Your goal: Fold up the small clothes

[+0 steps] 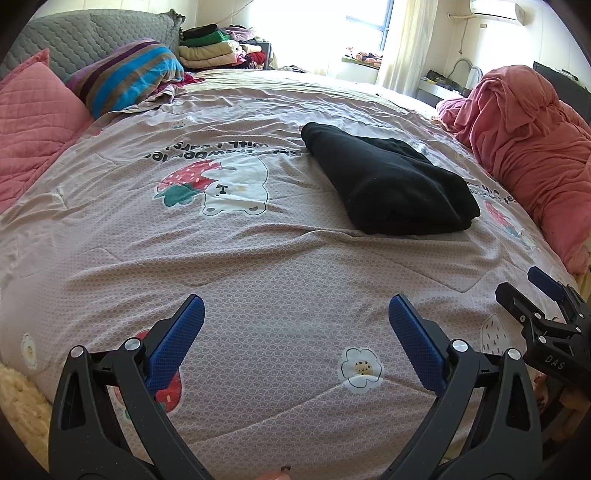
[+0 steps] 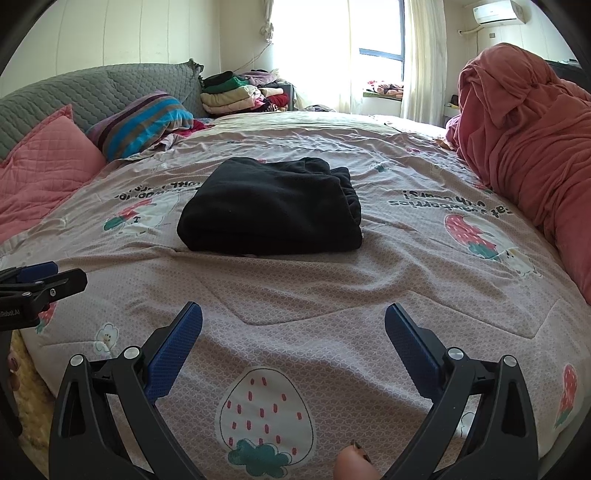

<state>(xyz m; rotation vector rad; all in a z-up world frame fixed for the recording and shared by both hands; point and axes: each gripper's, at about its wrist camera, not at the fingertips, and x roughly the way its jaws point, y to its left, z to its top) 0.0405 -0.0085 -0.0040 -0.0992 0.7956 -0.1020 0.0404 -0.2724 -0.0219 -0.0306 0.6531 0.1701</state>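
A black garment (image 1: pixel 391 184) lies folded into a thick rectangle on the pink printed bedspread (image 1: pixel 258 280). In the right wrist view the garment (image 2: pixel 271 210) sits straight ahead on the bedspread (image 2: pixel 295 295). My left gripper (image 1: pixel 295 317) is open and empty above the near part of the bed, left of the garment and well short of it. My right gripper (image 2: pixel 293 325) is open and empty, also short of the garment. The right gripper also shows at the right edge of the left wrist view (image 1: pixel 543 314). The left one shows at the left edge of the right wrist view (image 2: pixel 40 284).
A bundled red duvet (image 2: pixel 528 147) lies along the bed's right side. Pink pillows (image 1: pixel 33 122), a striped pillow (image 1: pixel 129 74) and a grey headboard (image 1: pixel 92 33) are at the left. A stack of folded clothes (image 2: pixel 236 94) stands beyond the bed near the window.
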